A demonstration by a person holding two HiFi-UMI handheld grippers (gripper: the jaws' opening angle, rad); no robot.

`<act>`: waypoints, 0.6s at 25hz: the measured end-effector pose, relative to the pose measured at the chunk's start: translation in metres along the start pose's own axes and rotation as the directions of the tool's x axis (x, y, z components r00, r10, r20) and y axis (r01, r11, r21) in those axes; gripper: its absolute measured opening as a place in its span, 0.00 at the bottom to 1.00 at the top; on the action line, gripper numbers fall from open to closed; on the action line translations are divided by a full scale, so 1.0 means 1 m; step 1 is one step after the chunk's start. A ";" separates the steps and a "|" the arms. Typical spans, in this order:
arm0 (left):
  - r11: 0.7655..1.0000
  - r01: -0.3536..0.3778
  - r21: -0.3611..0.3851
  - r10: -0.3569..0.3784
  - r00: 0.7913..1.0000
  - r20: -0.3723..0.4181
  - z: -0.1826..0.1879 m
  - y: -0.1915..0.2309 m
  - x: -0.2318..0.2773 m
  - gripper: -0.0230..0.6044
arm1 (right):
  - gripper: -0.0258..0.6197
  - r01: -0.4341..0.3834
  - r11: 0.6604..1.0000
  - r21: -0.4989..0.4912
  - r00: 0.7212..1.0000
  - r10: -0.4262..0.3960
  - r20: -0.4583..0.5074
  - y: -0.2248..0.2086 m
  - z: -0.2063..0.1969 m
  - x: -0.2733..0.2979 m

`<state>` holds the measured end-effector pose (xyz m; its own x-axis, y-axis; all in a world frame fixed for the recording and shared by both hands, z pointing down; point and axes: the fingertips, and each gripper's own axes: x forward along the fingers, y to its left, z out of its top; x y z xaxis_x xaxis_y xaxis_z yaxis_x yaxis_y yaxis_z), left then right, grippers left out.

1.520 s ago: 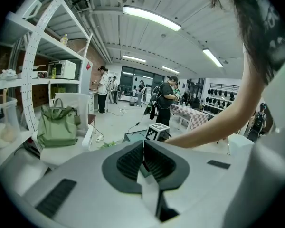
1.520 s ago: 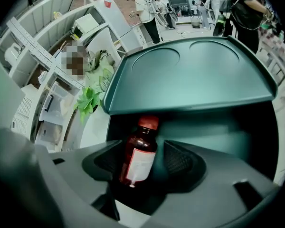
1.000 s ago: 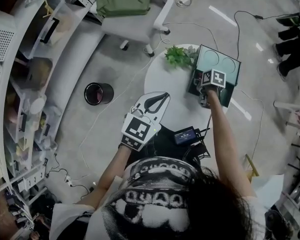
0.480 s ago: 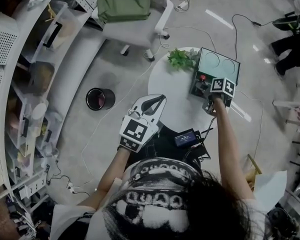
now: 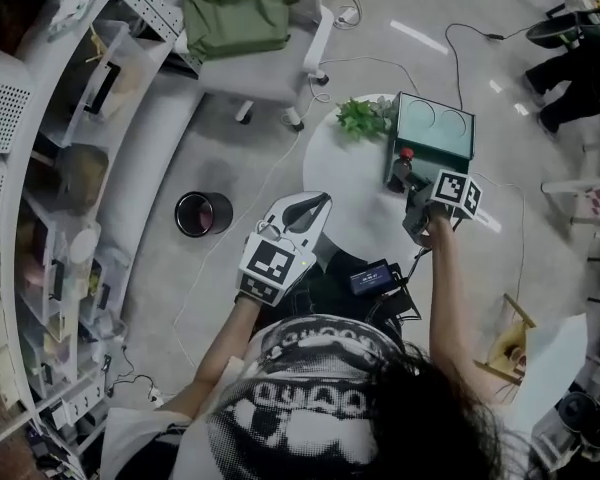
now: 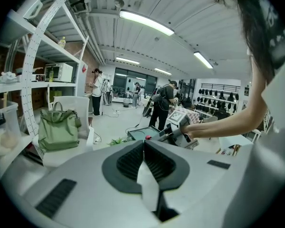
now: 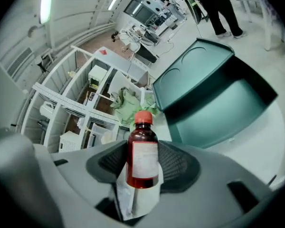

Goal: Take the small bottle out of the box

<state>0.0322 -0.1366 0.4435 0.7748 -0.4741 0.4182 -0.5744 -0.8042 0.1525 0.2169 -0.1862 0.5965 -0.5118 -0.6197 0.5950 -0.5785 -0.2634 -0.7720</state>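
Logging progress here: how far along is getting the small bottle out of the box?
Done: the small brown red-capped bottle looks out of the open teal box, which lies behind it. In hand: the right hand-held gripper clamps the bottle; the left hand-held gripper is shut and empty. Left: setting it down, likely on the round white table.

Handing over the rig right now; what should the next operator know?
Right gripper: shut on the small bottle, red cap up.
Left gripper: shut, empty, off to the side.
Box: open, on the white table.
Done: the bottle is held clear of the box.
Left: probably set the bottle on bare table and release.
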 end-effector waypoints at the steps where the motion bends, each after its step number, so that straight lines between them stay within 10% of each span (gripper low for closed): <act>1: 1.000 0.010 0.005 -0.010 1.000 0.001 -0.001 0.002 -0.003 0.06 | 0.36 -0.019 1.000 0.010 1.000 0.018 0.024 0.008 -0.005 -0.003; 15: 0.988 0.143 0.065 -0.141 0.990 -0.030 -0.028 0.036 -0.051 0.06 | 0.36 -0.179 0.983 0.039 0.956 0.164 0.244 0.110 -0.087 -0.030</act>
<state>-0.0355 -0.1310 0.4526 0.8400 -0.3450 0.4189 -0.4396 -0.8851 0.1526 0.1134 -0.1321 0.5136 -0.4295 -0.8158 0.3874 -0.4528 -0.1767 -0.8740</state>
